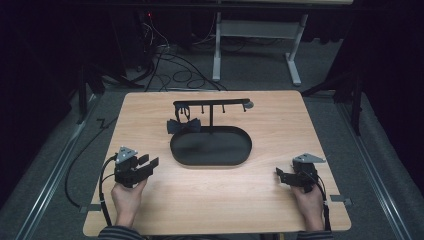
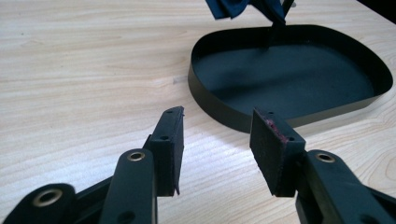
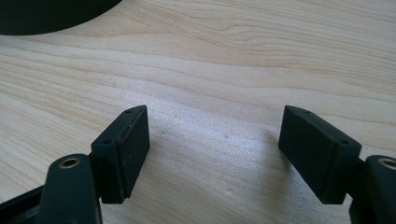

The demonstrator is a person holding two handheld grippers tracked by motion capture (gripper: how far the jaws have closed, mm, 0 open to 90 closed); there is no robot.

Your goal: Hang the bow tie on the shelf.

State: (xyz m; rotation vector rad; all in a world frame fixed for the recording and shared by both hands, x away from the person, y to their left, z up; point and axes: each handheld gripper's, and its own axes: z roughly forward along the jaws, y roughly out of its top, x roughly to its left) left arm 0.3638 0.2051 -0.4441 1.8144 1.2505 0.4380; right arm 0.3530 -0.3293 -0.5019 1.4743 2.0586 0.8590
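Bearing no legible writing: tray (image 1: 240,152)

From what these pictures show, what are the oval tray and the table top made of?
The oval tray looks like thin metal or plastic with a matte black finish: its wall is slim and reflects little. The table top looks like light wood or wood-pattern laminate: grain lines show, with a soft sheen.

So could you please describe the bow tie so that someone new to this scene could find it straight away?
Start at the black oval tray in the middle of the wooden table. A thin black stand rises from the tray's far edge, its crossbar carrying small hooks. The bow tie hangs below the bar's left end: the one dark, soft fabric piece among rigid black parts.
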